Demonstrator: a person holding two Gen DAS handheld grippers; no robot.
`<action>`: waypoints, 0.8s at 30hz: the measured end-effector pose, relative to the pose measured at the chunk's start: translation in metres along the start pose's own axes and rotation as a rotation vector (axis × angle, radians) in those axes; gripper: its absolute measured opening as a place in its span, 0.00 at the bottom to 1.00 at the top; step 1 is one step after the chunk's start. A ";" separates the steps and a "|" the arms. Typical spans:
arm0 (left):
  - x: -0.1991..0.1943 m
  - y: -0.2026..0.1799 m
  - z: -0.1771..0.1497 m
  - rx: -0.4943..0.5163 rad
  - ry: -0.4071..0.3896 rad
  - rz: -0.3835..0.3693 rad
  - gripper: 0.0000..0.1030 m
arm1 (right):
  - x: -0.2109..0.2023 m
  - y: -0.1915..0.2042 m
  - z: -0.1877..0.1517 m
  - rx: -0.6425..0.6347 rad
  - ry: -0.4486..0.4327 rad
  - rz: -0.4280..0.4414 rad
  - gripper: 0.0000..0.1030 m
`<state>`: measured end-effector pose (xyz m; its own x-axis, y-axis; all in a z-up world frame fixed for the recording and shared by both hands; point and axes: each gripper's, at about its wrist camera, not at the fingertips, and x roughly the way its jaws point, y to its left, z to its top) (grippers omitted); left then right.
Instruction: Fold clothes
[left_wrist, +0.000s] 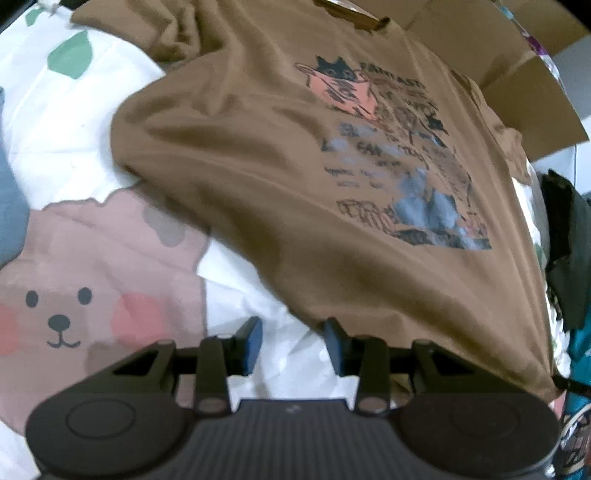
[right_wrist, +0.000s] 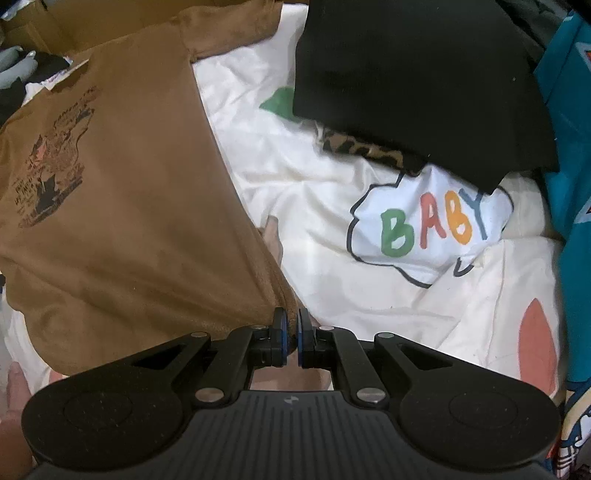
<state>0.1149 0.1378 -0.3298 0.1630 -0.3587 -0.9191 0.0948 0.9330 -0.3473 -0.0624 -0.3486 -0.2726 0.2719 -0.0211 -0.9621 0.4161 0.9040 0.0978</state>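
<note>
A brown T-shirt (left_wrist: 277, 166) with a cat-and-text print lies face up and spread on a white printed bed sheet (left_wrist: 74, 129). My left gripper (left_wrist: 293, 332) is open above the sheet at the shirt's bottom hem. Its right finger (left_wrist: 334, 334) touches the hem edge, and only white sheet shows between the pads. In the right wrist view the same brown T-shirt (right_wrist: 129, 184) fills the left side, and my right gripper (right_wrist: 290, 325) is shut on its hem corner, with the fabric pulled taut up from the pads.
A folded black garment (right_wrist: 406, 74) lies on a leopard-print piece (right_wrist: 362, 147) at the far right of the sheet (right_wrist: 332, 277). A teal garment (right_wrist: 569, 147) lies beyond it. A cardboard box (left_wrist: 498, 55) stands behind the shirt's collar. Part of a hand (right_wrist: 14, 391) shows at the lower left.
</note>
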 end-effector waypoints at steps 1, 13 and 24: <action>0.000 0.000 -0.001 0.005 0.004 -0.006 0.38 | 0.002 -0.002 0.001 0.010 0.001 0.004 0.03; 0.008 -0.012 -0.012 0.044 0.022 -0.096 0.30 | 0.009 -0.012 0.038 0.024 -0.070 -0.011 0.03; 0.012 -0.021 0.030 -0.028 -0.045 -0.217 0.38 | 0.016 -0.012 0.053 0.033 -0.099 0.023 0.03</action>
<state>0.1441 0.1132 -0.3277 0.1850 -0.5519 -0.8131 0.1053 0.8338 -0.5419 -0.0167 -0.3820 -0.2759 0.3652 -0.0436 -0.9299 0.4365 0.8903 0.1296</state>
